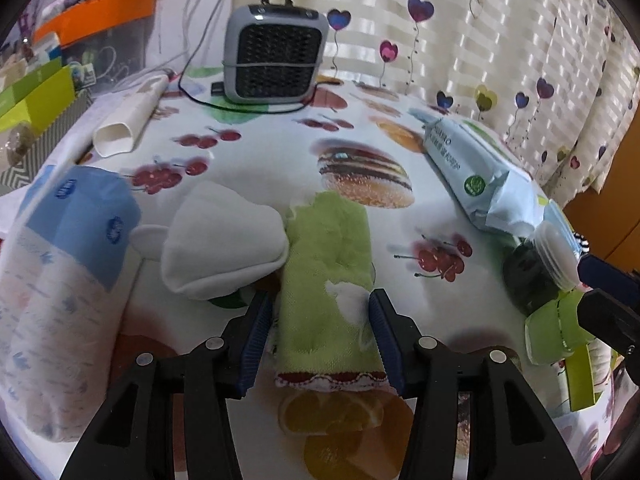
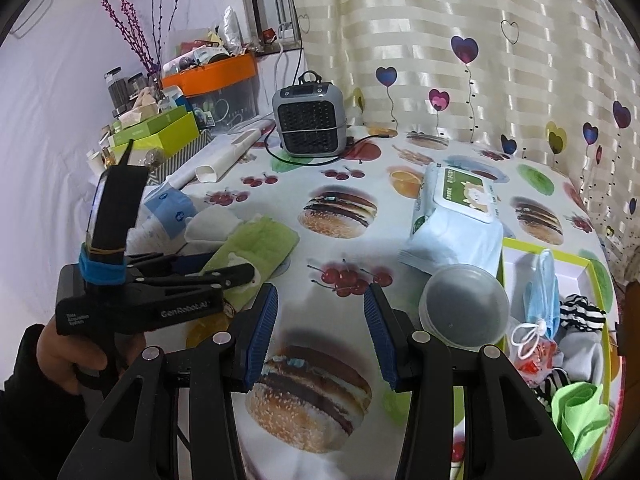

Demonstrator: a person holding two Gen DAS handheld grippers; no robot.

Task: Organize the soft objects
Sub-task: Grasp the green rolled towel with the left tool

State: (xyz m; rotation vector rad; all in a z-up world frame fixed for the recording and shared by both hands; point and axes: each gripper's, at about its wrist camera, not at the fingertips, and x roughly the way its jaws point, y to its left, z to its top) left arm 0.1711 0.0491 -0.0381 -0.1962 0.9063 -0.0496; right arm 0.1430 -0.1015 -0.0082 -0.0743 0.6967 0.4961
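The left gripper (image 1: 320, 320) has its fingers wide apart around the green towel (image 1: 326, 264) lying on the desk (image 1: 420, 216). The right gripper (image 2: 320, 332) fingers are open, holding nothing. A white cloth (image 1: 224, 240) lies beside the towel.

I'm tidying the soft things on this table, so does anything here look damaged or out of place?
The green towel between the open left gripper fingers looks worn: its far end is ragged and a white patch shows through near one pad. The hard heater and white tube sit among soft goods.
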